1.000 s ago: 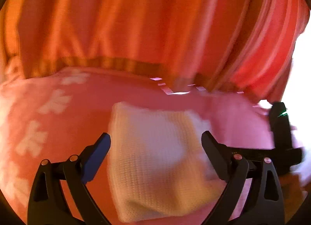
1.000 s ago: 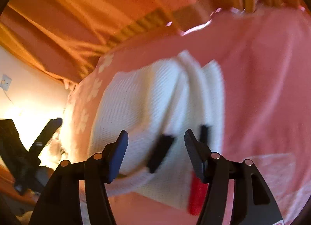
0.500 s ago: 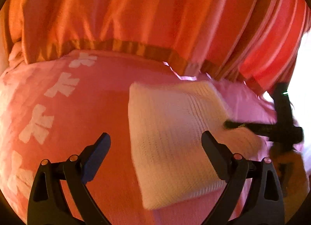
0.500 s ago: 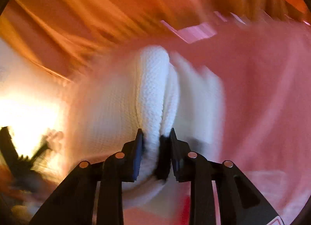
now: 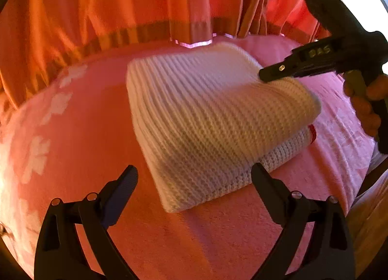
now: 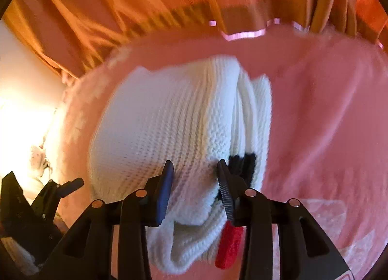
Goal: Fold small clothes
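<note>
A white knit garment point(image 5: 206, 110), folded into a thick pad with a red tag point(image 6: 228, 251) and a black patch point(image 6: 242, 161) at its edge, lies on a pink blanket point(image 5: 80, 134). My right gripper point(image 6: 195, 178) pinches the garment's raised top fold; its jaws are opening, and the knit still fills the gap and bulges below the pads. In the left wrist view the right gripper point(image 5: 264, 77) reaches in from the right, held by a hand point(image 5: 363, 108). My left gripper point(image 5: 194, 171) hangs open over the garment's near corner, holding nothing, and also shows low on the left as the left gripper point(image 6: 65, 186).
An orange striped curtain point(image 5: 145, 1) hangs right behind the blanket's far edge. White flower prints point(image 5: 36, 156) mark the blanket's left side. A bright wall point(image 6: 21, 91) lies to the left in the right wrist view.
My right gripper closed on the garment's top fold and has since widened a little. My left gripper sank closer to the garment, still open.
</note>
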`<control>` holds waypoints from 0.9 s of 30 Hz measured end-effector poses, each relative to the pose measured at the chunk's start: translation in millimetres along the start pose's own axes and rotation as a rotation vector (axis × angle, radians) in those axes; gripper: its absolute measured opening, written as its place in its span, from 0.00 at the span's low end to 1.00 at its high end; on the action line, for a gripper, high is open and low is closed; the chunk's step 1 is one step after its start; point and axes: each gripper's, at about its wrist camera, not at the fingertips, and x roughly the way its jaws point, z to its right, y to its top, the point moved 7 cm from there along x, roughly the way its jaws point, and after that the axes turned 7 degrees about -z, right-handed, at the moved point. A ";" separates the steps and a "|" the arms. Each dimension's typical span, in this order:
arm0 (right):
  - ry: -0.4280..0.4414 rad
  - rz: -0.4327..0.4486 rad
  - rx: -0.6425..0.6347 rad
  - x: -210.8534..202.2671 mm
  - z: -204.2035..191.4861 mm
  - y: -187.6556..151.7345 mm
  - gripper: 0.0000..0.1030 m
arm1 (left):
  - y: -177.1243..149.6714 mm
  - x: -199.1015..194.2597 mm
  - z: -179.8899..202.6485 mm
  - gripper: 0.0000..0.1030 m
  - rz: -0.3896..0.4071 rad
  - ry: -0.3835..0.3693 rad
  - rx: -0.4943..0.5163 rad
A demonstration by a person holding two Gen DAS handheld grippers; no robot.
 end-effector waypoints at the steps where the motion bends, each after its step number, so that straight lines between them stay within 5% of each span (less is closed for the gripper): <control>1: -0.004 -0.006 0.006 4.5 1.9 -2.4 0.29 | 0.0 6.4 -1.6 0.89 -0.023 -0.011 -0.017; 2: -0.006 0.001 0.015 5.4 5.0 -2.7 0.13 | -1.8 11.9 -3.0 0.88 -0.047 -0.016 -0.028; 4: 0.028 0.046 0.046 -10.8 7.1 1.8 0.10 | -6.7 26.9 -14.0 0.78 -0.118 0.014 -0.052; 8: 0.020 0.137 0.022 -54.9 15.6 -3.3 0.09 | -11.7 35.3 -40.2 0.76 -0.180 0.000 -0.148; 11: -0.083 -0.024 0.025 -8.4 36.5 -21.4 0.12 | -11.6 31.5 -40.6 0.76 -0.160 0.006 -0.132; 15: -0.052 0.036 0.041 -29.3 30.1 -8.9 0.18 | -12.5 21.0 -24.6 0.75 -0.139 0.023 -0.056; 18: -0.044 0.107 0.030 -66.9 24.2 -8.4 0.27 | -2.0 -3.9 -6.1 0.78 -0.088 -0.072 -0.033; 21: 0.066 0.090 0.039 -79.0 16.7 -30.8 0.32 | 9.1 -30.6 4.9 0.81 0.001 -0.127 -0.015; 26: 0.111 -0.011 0.039 -49.1 -11.8 -63.7 0.32 | 21.2 -38.6 -3.2 0.82 0.048 -0.072 -0.037; 27: 0.079 -0.015 0.033 -41.5 -15.1 -63.3 0.18 | 23.0 -37.7 -5.4 0.82 0.042 -0.072 -0.056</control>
